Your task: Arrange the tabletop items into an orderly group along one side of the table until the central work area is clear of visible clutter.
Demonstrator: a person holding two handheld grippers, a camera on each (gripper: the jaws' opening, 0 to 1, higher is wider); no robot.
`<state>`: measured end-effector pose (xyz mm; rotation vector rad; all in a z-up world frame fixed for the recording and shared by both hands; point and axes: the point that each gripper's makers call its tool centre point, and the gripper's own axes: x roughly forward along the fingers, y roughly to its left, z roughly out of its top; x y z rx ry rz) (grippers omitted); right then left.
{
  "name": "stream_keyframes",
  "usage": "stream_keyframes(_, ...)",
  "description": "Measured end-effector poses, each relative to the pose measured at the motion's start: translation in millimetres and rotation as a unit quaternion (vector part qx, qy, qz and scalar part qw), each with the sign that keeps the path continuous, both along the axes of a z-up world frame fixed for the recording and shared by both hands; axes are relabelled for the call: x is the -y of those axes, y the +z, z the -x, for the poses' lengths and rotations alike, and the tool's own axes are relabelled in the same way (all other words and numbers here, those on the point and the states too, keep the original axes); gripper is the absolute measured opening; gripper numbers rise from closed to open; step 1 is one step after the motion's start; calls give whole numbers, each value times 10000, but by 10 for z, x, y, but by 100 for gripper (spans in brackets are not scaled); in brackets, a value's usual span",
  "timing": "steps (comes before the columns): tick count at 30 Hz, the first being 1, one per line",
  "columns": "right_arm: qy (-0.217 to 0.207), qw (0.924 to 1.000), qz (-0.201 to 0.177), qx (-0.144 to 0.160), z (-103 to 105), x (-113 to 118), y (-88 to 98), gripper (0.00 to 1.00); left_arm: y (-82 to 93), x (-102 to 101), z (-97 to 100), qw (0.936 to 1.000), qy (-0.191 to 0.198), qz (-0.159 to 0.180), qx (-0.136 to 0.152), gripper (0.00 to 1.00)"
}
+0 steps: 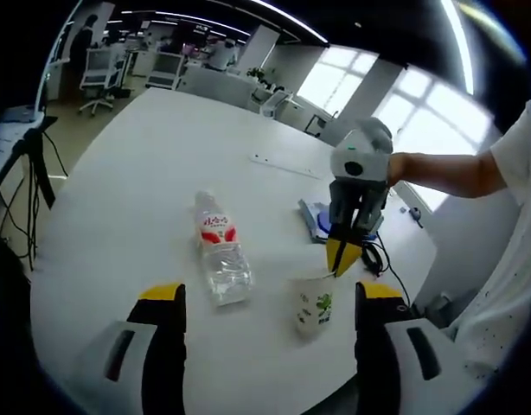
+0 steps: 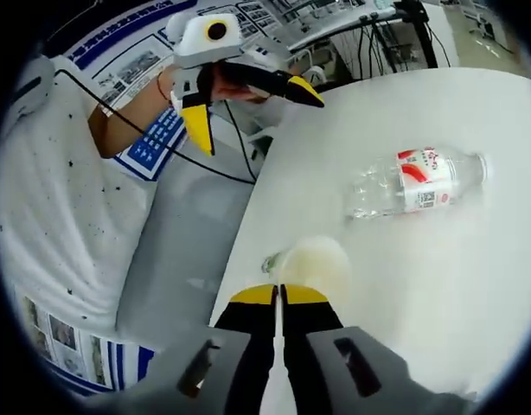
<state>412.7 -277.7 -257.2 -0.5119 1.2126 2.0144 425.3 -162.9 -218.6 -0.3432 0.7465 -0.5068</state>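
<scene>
A white table (image 1: pixel 144 173) in an open office holds a clear plastic bottle (image 1: pixel 220 251) lying on its side, its red-and-white label facing up and its cap end pointing away from the near edge. Just beside the bottle, toward the table's near edge, stands a paper cup (image 1: pixel 314 304) printed with green leaves, upright and apart from the bottle. The right gripper (image 1: pixel 344 256), seen in the left gripper view, comes down onto the cup's rim with its yellow-tipped jaws drawn together on the rim; in the right gripper view the same jaws sit nearly closed, pinching the near rim of the cup (image 2: pixel 313 259), with the bottle (image 2: pixel 417 183) lying beyond it on the table (image 2: pixel 473 285). The left gripper (image 1: pixel 270 298) hangs over the near edge of the table with its jaws spread wide, the bottle and cup between them in the view but untouched; in the right gripper view the left gripper (image 2: pixel 248 117) is held clear of the table edge, jaws parted. Behind the cup lie a blue flat item (image 1: pixel 322 221) and a black cable (image 1: pixel 382 259).
</scene>
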Motion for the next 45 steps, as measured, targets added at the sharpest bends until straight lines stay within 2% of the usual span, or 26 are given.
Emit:
stream_keyframes(3, 27, 10000, 32, -51, 68, 17, 18, 0, 17, 11, -6, 10000, -11, 17, 24, 82)
stream_keyframes(9, 19, 9993, -169, 330, 69, 24, 111, 0, 45, 28, -13, 10000, -43, 18, 58, 82)
stream_keyframes(17, -417, 9934, -451, 970, -169, 90, 307, 0, 39, 51, -29, 9999, -101, 2, 60, 81)
stream_keyframes(23, -767, 9863, -493, 1377, -403, 171, 419, 0, 50, 90, -45, 9998, -166, 24, 78, 81)
stream_keyframes(33, -1192, 9669, -563, 2187, -856, 316, 610, 0, 79, 99, -89, 9997, -225, 27, 125, 81)
stream_keyframes(36, -1234, 9588, -526, 2506, -1000, 367, 623, 0, 74, 101, -92, 9996, -241, 18, 122, 81)
stream_keyframes(41, -1357, 9516, -481, 2716, -1146, 410, 628, 0, 57, 100, -98, 9997, -239, 33, 104, 81)
stream_keyframes(45, -1160, 9387, -317, 3232, -1303, 501, 548, 0, 47, 96, -103, 9997, -242, 28, 95, 81)
